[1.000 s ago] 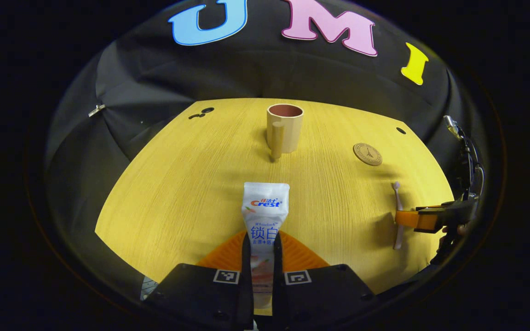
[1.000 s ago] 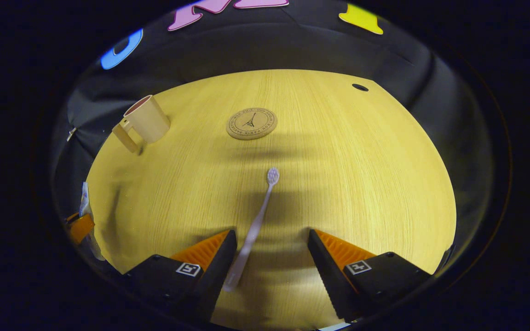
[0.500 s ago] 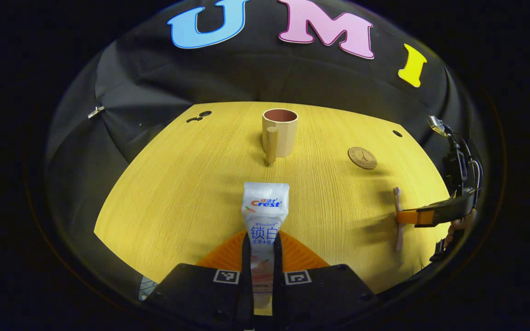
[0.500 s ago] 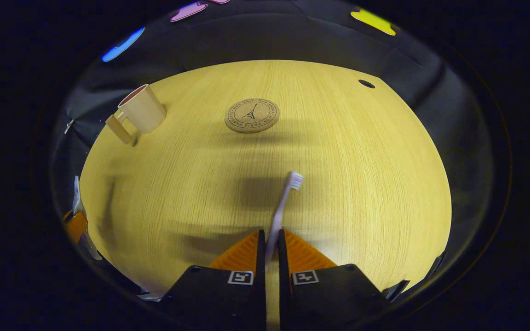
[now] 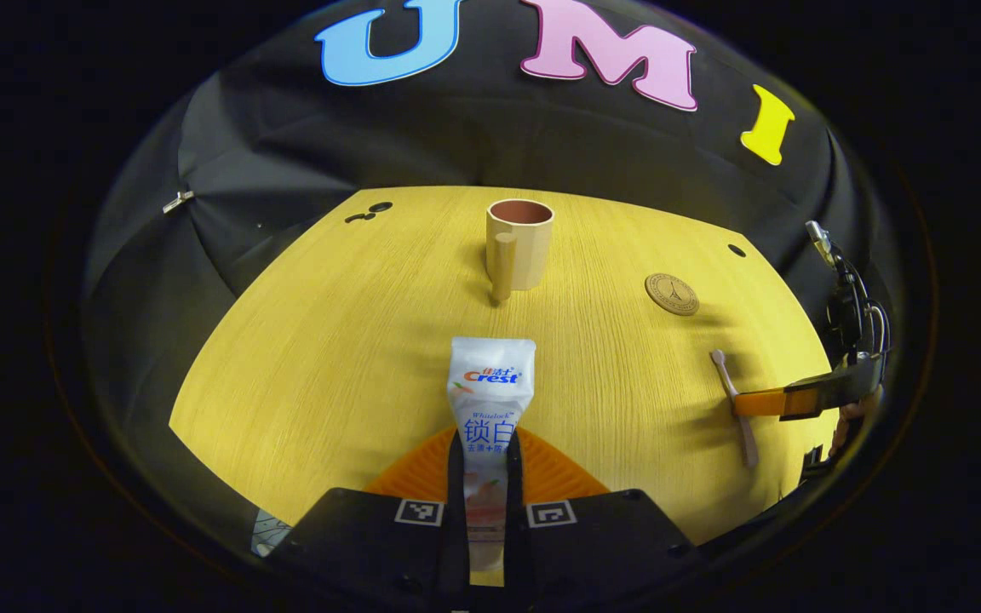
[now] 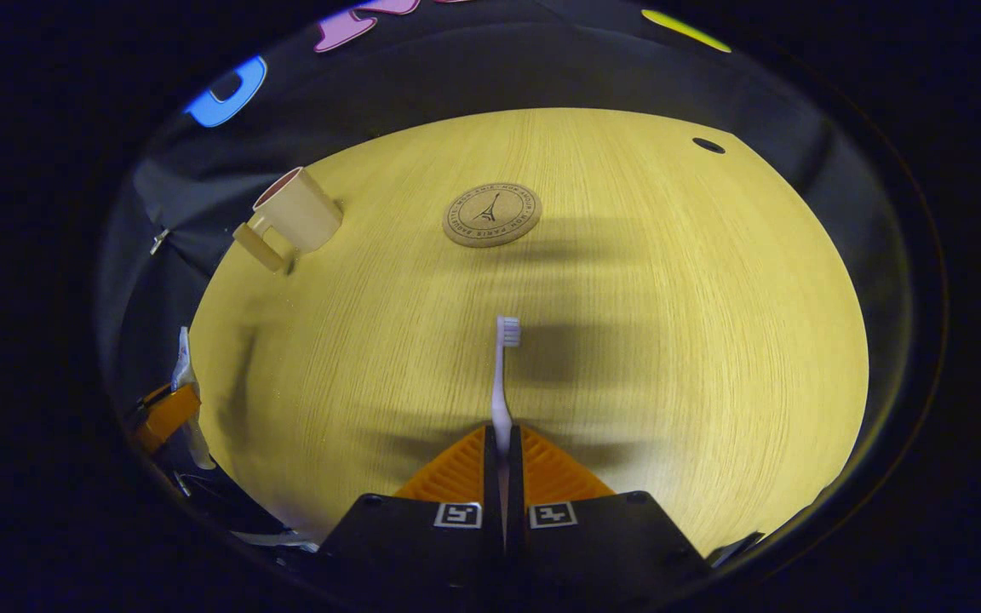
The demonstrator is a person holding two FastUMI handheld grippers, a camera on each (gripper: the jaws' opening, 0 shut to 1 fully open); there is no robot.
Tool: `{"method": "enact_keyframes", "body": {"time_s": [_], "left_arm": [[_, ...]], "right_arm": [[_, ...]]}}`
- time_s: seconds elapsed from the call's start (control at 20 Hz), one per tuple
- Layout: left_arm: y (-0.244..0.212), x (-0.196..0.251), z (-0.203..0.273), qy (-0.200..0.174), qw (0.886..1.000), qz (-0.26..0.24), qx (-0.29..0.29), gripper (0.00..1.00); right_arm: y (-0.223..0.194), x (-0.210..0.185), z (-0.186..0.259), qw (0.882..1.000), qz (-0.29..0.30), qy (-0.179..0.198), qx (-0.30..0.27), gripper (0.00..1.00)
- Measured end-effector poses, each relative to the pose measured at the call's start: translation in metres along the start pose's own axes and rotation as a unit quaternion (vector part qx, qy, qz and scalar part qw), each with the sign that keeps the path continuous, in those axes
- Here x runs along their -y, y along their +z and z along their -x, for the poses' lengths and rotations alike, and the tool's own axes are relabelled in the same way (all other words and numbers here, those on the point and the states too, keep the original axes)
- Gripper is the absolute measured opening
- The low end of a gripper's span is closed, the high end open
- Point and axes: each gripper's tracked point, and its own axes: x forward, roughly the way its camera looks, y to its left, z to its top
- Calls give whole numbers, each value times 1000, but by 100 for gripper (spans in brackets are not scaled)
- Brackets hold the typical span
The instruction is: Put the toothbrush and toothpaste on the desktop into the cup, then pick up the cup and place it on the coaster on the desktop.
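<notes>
Left gripper (image 5: 484, 477): clamped on white printed toothpaste tube (image 5: 489, 400). Right gripper (image 6: 503, 464): clamped on slim pale toothbrush (image 6: 502, 375), lifted. Beige handled cup (image 5: 519, 245): upright mid-desk, empty. Round cork coaster (image 6: 491, 214): nearby. Risk: long items catching narrow rim, tipping cup.

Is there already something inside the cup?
No, in the left gripper view the cup stands empty, while the toothpaste sits in the left gripper.

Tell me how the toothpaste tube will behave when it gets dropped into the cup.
The toothpaste tube, pinched flat by the left gripper, looks soft, so it may bend. It is probably light. It looks taller than the cup, so it will likely lean on the rim.
</notes>
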Motion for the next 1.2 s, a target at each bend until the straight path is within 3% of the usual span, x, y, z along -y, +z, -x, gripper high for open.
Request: {"method": "enact_keyframes", "body": {"time_s": [0.25,0.5,0.85,1.2], "left_arm": [[41,-1,5,-10,999,5,34,21],[130,2,10,-42,993,34,105,20],[260,11,-4,-90,973,43,209,20],[312,37,-71,-156,949,49,269,21]], "right_arm": [[15,-3,22,999,22,12,30,6],[19,-4,37,998,35,21,44,5],[19,-2,41,998,14,44,46,5],[15,-3,46,998,18,48,43,5]]}}
